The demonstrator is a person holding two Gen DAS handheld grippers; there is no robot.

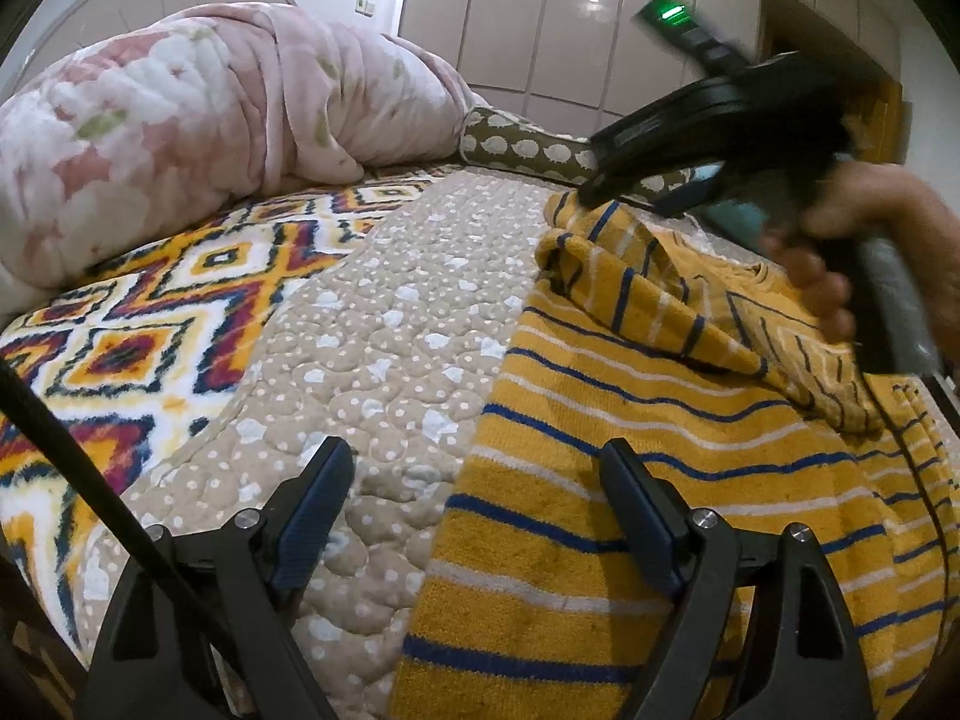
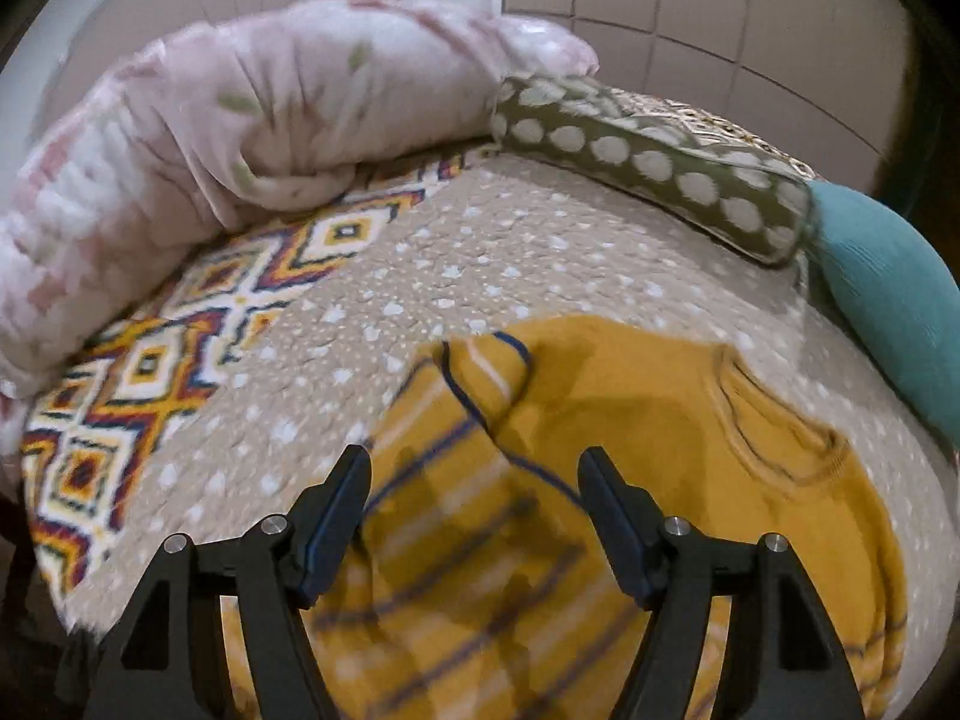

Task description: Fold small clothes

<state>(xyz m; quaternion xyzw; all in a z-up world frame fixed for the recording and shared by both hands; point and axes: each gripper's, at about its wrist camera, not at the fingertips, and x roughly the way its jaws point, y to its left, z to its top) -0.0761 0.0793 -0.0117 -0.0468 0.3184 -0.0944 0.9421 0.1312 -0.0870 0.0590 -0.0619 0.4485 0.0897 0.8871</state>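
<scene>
A small yellow sweater with blue and white stripes (image 1: 630, 480) lies on the beige dotted quilt (image 1: 390, 330). One sleeve is folded across its chest, toward the collar (image 2: 774, 432). My left gripper (image 1: 474, 480) is open and empty, low over the sweater's left edge. My right gripper (image 2: 474, 480) is open and empty, hovering above the sweater (image 2: 600, 480). In the left wrist view the right gripper's black body (image 1: 720, 126) hangs over the sweater's top, held by a hand; its fingertips are hard to see there.
A pink floral duvet (image 1: 180, 138) is bunched at the back left. A diamond-patterned blanket (image 1: 150, 330) lies left of the quilt. A green dotted bolster (image 2: 648, 162) and a teal cushion (image 2: 888, 300) sit at the back right. Wardrobe doors (image 1: 540, 18) stand behind.
</scene>
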